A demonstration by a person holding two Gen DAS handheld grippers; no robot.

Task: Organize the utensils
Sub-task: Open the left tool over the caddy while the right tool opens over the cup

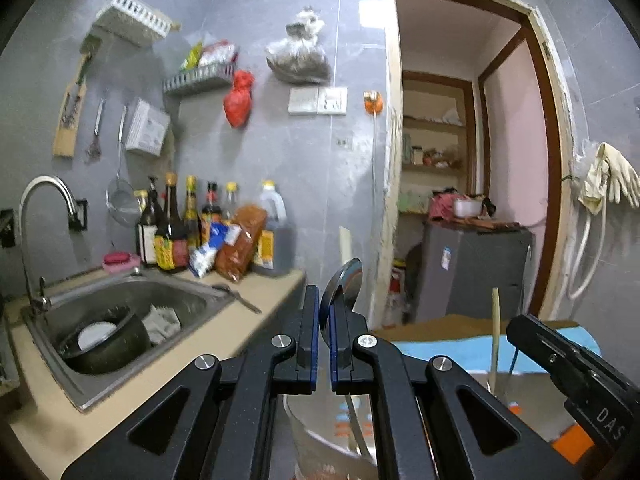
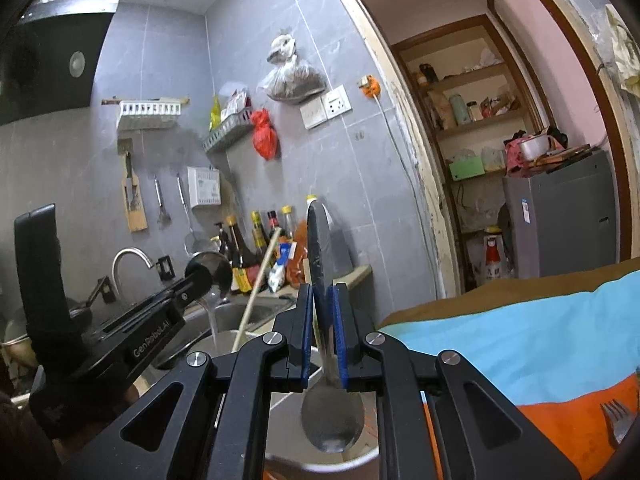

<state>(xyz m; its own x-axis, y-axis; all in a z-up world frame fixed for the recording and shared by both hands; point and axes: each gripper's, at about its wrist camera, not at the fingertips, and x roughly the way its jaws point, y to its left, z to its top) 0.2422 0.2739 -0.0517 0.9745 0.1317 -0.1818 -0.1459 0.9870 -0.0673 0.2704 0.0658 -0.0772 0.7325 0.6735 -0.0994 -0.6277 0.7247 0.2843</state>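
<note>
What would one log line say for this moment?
left tool: shut on spoon, bowl up | right tool: shut on spoon, bowl down | both over cup

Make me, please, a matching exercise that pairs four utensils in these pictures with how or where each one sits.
1 shiny spoon in the left gripper
2 dark-handled spoon in the right gripper
3 fork
4 chopstick

A lying on the orange cloth
B bowl pointing up
C standing in the metal container
D bowl hanging down

Pairs: 1-B, 2-D, 3-A, 4-C
</note>
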